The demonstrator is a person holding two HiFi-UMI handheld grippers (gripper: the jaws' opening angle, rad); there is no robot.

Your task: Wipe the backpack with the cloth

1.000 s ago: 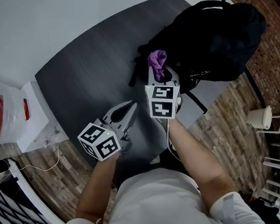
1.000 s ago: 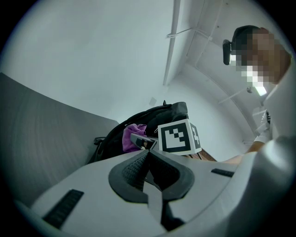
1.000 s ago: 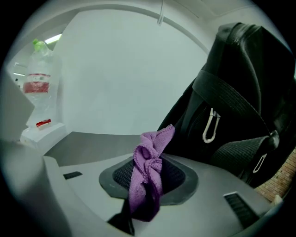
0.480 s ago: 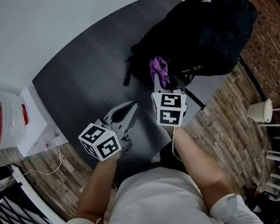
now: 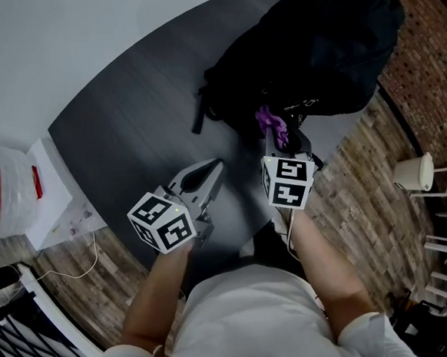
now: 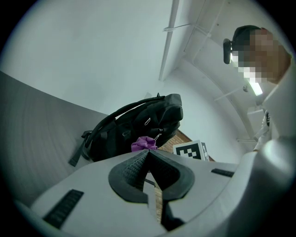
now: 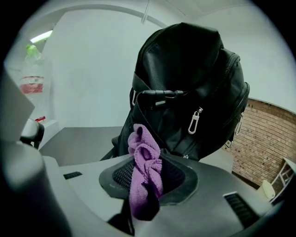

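The right gripper (image 5: 282,136) has its jaws clamped on the purple cloth (image 7: 141,152), whose bunched end sits just beside the black backpack (image 5: 313,43) straight ahead. The bag lies at the worktop's (image 5: 126,120) far right corner, its length stretching toward that corner. The left gripper (image 5: 211,169), jaws closed on nothing, hangs nearer the near edge, farther from the bag.

A plain workroom is being suggested - a dark table (image 5: 128,135) is being hemmed in by bare white walls (image 6: 92,46), with brick-patterned flooring (image 5: 363,194) and white metal racking (image 5: 440,193) at the right.
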